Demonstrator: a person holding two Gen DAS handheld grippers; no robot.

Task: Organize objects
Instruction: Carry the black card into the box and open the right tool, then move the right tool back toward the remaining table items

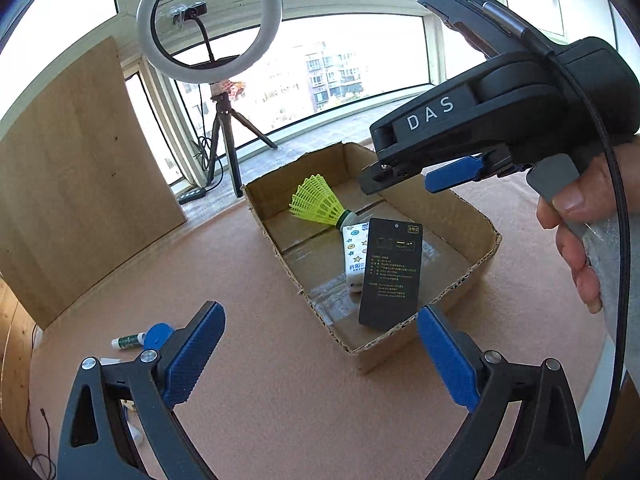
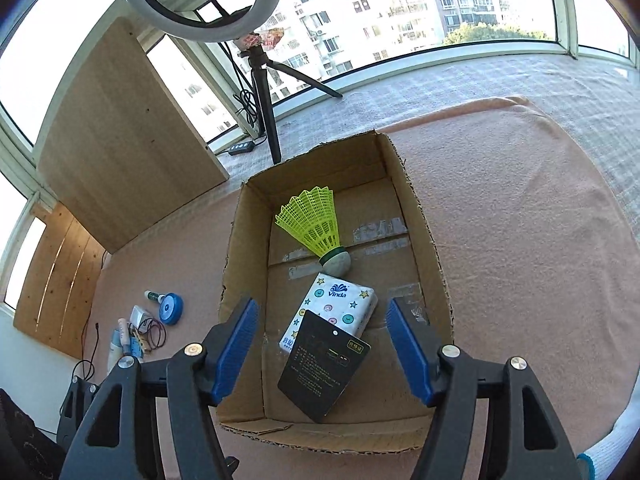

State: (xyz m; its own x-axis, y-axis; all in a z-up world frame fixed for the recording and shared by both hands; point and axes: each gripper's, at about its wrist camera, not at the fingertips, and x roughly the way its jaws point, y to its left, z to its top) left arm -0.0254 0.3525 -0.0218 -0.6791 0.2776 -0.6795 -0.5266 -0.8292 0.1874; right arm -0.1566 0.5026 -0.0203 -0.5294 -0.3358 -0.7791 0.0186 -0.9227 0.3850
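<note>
An open cardboard box sits on a pink cloth. Inside lie a yellow shuttlecock, a white Vinda tissue pack and a black printed card that leans on the pack. My left gripper is open over the cloth at the box's near left corner, with nothing between its blue pads. My right gripper hangs open above the box; the card and pack lie below its gap, untouched.
On the cloth left of the box lie a blue round disc, a small green-and-white tube and several small items with cables. A ring light on a tripod and a wooden board stand behind.
</note>
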